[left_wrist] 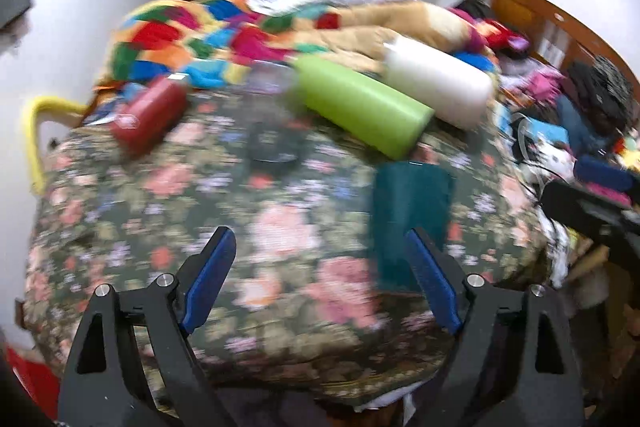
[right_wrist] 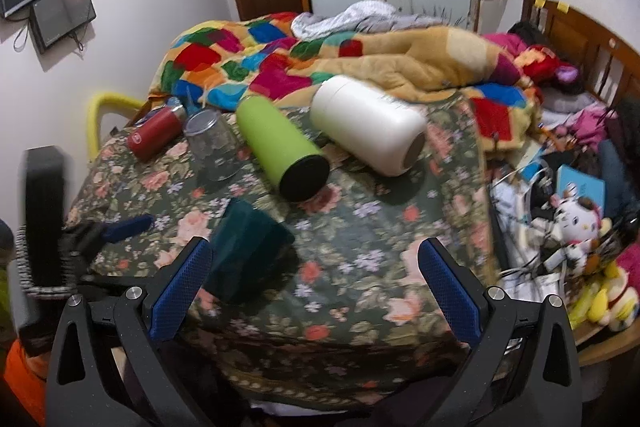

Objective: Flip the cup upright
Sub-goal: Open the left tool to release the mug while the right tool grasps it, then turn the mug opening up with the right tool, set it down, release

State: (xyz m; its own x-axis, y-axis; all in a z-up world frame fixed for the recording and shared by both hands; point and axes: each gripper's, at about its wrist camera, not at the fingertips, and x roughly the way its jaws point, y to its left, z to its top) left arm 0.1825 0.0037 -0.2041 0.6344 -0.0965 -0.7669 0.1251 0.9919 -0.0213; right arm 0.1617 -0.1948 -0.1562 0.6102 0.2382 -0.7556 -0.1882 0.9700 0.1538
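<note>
A dark teal cup (left_wrist: 412,211) lies on the floral bedspread (left_wrist: 200,195), just ahead of my left gripper's right finger. It also shows in the right wrist view (right_wrist: 248,251), blurred, near my right gripper's left finger. My left gripper (left_wrist: 320,247) is open and empty, beside the cup. My right gripper (right_wrist: 316,255) is open and empty, with the cup to its left. The left gripper shows in the right wrist view (right_wrist: 112,231) at the far left. A clear glass cup (right_wrist: 214,145) lies further back.
A green bottle (right_wrist: 280,147), a white bottle (right_wrist: 368,123) and a red bottle (right_wrist: 156,133) lie on the bed. A patchwork blanket (right_wrist: 280,67) is bunched behind them. Clutter and soft toys (right_wrist: 576,227) fill the right side. A yellow chair (right_wrist: 100,119) stands at the left.
</note>
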